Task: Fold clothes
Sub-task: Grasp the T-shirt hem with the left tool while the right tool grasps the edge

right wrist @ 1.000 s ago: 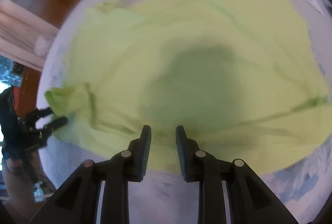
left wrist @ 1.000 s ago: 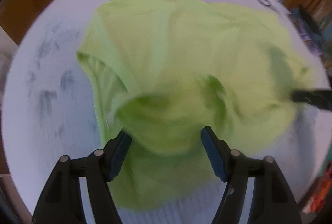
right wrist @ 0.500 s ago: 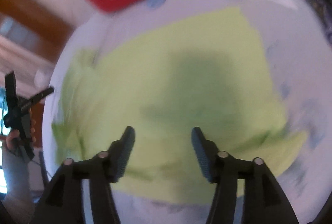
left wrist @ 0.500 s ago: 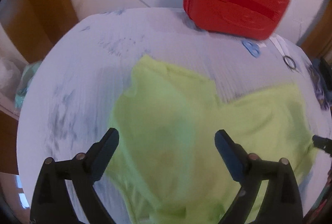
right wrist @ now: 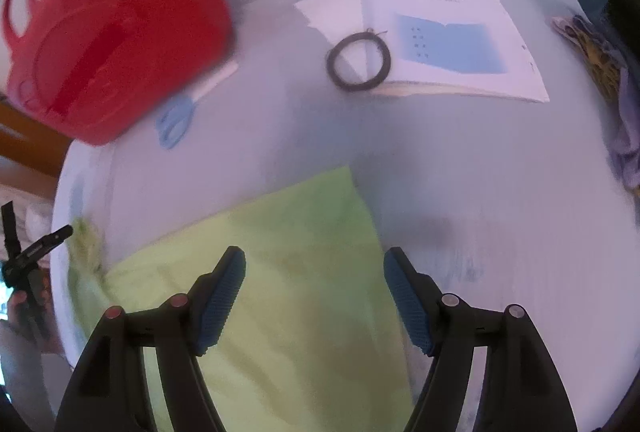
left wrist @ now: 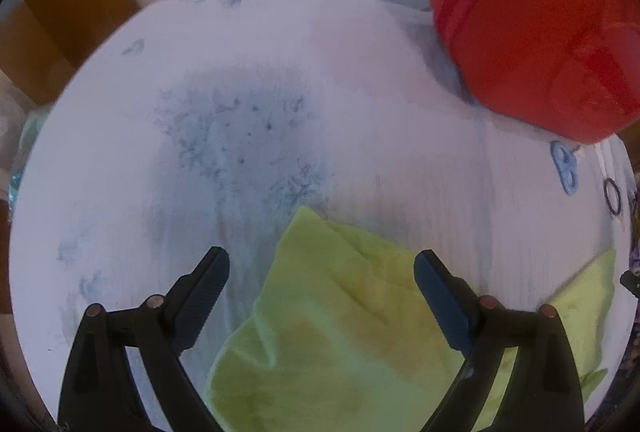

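A: What takes up most of the view?

B: The round worktop (left wrist: 280, 80), covered in a pale cloth with faint blue flower prints. The lime-green garment (right wrist: 280, 272) lies flat on it, spread across the near side, one edge bunched at the left rim in the right wrist view.

A: And behind it?

B: A red plastic case (right wrist: 112, 44) with handles sits at the far edge, well apart from the garment. To the right of it lies a white exercise book (right wrist: 448, 32) with a blue panel on its cover, on top of loose paper.

A: The grippers?

B: The left gripper (left wrist: 320, 292) hangs over a folded corner of the garment. Its jaws stand wide apart and grasp nothing; the cloth lies beneath them, not pinched. The right gripper (right wrist: 314, 292) hangs over the garment's right edge, jaws released too, with the fabric lying loose below. Both sets of jaws have just been opening.

A: Smaller things?

B: A black ring (right wrist: 358, 60) rests partly on the book, and light-blue scissors (right wrist: 176, 120) lie just beside the case. Some patterned cloth (right wrist: 600, 72) is heaped at the right rim.
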Tool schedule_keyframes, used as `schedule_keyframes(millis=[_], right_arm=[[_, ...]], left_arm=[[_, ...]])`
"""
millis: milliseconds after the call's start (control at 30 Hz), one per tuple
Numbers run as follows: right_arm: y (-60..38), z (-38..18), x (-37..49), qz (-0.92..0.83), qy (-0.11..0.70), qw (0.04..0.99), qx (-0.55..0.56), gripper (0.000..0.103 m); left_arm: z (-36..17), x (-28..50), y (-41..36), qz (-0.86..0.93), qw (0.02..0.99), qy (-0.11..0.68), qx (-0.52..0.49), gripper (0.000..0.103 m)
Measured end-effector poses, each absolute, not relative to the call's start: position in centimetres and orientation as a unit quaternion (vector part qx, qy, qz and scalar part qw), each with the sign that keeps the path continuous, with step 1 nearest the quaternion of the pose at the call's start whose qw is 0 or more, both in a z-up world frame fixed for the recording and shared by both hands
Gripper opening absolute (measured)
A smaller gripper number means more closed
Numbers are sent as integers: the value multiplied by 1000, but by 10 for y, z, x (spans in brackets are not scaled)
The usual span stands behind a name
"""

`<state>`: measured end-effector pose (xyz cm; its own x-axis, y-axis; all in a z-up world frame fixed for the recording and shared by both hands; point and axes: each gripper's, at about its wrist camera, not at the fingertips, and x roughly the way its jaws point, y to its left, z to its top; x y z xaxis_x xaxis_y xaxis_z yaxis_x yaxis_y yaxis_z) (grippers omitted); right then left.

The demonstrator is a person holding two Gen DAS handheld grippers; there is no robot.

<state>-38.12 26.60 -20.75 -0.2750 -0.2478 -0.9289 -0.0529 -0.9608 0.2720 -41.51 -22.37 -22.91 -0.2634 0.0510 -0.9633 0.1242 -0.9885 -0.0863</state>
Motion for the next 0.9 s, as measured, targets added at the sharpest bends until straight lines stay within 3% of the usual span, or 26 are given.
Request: schedule_keyframes(millis=[367,400,433,467,500,600,900], right_arm=[[240,-235,-410,-795,-64,56,601,74],[236,-235,-410,-798,-48,54,598,70],[232,-235,-409,-801,-32,52,596,60],[228,-234,-409,-803,-11,51,593,27],[223,-233,-408,-806,10,49,590,6],[218,-228,-405,-804,1,76,590,6],[247,-161,-336,-843,-61,154,512,6]], left_arm=[[-245,-417,-215,-789,26,28,614,94],[-242,-416,-213,-790,21,27,612,83],[-239,-416,-211,-792,14,26,609,57],[-235,-415,-209,-794,7,25,607,39],[-232,-415,-208,-794,6,24,608,14],[-222,-407,-207,-799,8,20,601,10],[-137,-313,-216,-860,-18,15,510,10]])
